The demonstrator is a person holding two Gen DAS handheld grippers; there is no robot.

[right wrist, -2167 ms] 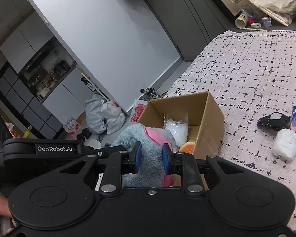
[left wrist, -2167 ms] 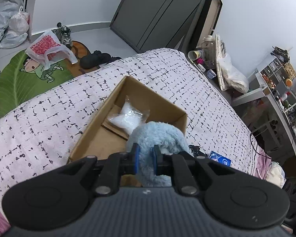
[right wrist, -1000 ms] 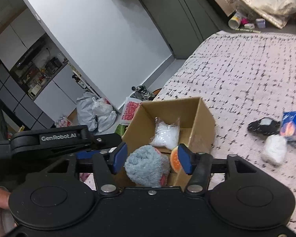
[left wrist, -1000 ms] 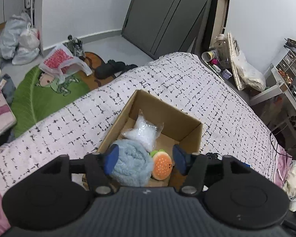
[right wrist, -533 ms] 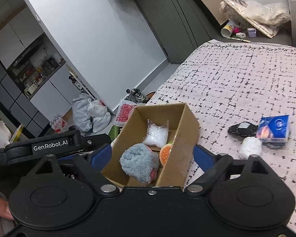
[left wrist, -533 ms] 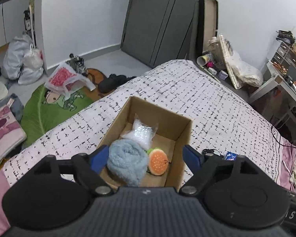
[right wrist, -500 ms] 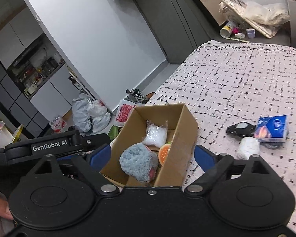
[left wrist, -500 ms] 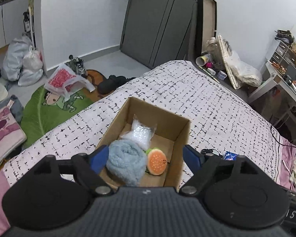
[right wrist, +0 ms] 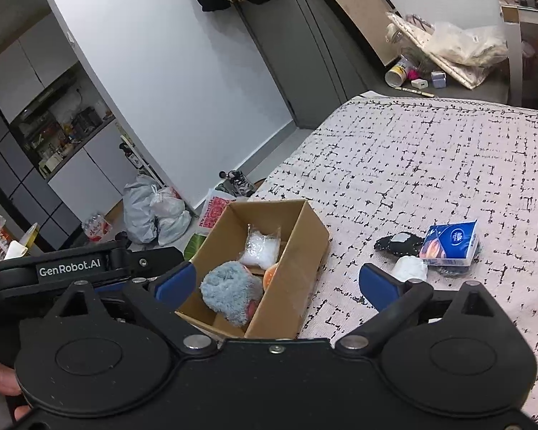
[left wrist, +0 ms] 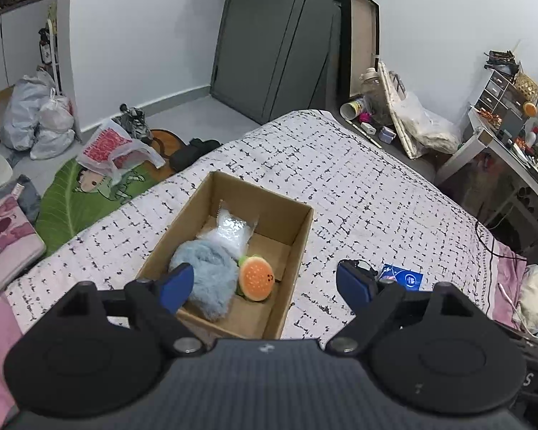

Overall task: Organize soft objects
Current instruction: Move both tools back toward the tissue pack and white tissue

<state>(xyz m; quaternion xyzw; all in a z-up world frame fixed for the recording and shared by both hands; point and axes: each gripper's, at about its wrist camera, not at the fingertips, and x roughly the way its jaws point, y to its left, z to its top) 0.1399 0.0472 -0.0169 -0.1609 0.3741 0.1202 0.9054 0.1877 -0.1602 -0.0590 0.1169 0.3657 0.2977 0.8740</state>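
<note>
As seen, cardboard box (left wrist: 297, 236) lengthwise away, blue plush (left wrist: 208, 268) nearest

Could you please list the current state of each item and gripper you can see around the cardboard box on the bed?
cardboard box: open-topped, on the bed.
blue plush toy: lying inside the box.
burger plush: inside, beside the blue plush.
clear bag: inside, at the far end.
tissue pack: on the bed, outside the box.
white roll: on the bed, outside.
left gripper: jaws open, empty.
right gripper: jaws open, empty.
</note>
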